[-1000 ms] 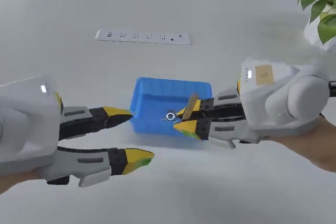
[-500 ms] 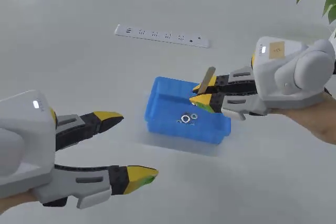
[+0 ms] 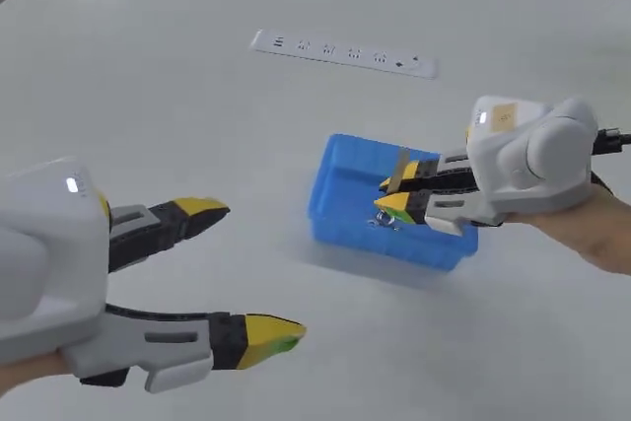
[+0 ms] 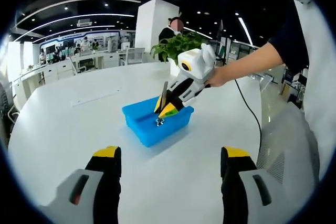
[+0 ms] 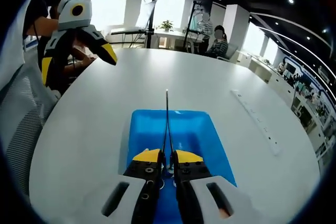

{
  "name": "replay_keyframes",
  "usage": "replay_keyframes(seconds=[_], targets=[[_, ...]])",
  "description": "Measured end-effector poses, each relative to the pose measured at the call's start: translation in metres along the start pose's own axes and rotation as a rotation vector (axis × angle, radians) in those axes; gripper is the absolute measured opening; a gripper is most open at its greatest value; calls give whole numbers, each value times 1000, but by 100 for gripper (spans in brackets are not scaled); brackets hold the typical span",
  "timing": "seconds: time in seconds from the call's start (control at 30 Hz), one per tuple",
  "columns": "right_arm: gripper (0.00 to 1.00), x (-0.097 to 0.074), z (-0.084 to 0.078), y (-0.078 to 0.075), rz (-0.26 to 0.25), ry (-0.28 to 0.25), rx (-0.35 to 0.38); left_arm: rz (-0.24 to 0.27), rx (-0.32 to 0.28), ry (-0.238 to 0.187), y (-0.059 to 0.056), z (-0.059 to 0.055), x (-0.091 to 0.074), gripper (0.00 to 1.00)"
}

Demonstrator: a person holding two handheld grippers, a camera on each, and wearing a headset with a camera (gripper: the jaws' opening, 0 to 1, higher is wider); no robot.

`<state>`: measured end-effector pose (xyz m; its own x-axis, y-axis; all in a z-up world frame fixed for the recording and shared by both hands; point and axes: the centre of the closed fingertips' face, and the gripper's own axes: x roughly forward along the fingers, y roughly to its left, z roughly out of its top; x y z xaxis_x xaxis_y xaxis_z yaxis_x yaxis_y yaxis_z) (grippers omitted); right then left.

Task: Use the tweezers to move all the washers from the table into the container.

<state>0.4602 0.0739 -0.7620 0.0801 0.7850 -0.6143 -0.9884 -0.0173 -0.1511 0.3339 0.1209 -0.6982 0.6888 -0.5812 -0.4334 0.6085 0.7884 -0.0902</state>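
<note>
My right claw pinches the tweezers over the container so washers land inside | left claw apart (just empty)

blue container, yellow-tipped fingers, white table

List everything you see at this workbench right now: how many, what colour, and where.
Round white table: one, white, beneath everything.
Rectangular blue plastic container: one, blue, on the table.
Small metal washers: a few, count unclear, silvery, inside the container.
Thin metal tweezers: one pair, dull grey, above the container.
Long white power strip: one, white, beyond the container.
Leafy green plant: one, green, behind the right claw.
Left claw: black, yellow-tipped, open, empty.
Right claw: same colours, shut on the tweezers.
</note>
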Motion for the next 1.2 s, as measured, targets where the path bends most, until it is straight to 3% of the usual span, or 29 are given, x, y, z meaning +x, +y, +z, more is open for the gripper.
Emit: replay_keyframes(seconds=[0.23,0.77,0.97,1.2], targets=[[10,3,-1,4,28,12,-3,9,5,29,3,-5,0,83],[9,-2,0,1,6,16,-8,9,-6,29,1,-6,-1,83],[8,-12,7,-8,-27,15,-19,0,2,23,-2,-2,2,82],[7,-32,30,-10,-50,-19,-28,-10,17,7,-6,6,4,81]])
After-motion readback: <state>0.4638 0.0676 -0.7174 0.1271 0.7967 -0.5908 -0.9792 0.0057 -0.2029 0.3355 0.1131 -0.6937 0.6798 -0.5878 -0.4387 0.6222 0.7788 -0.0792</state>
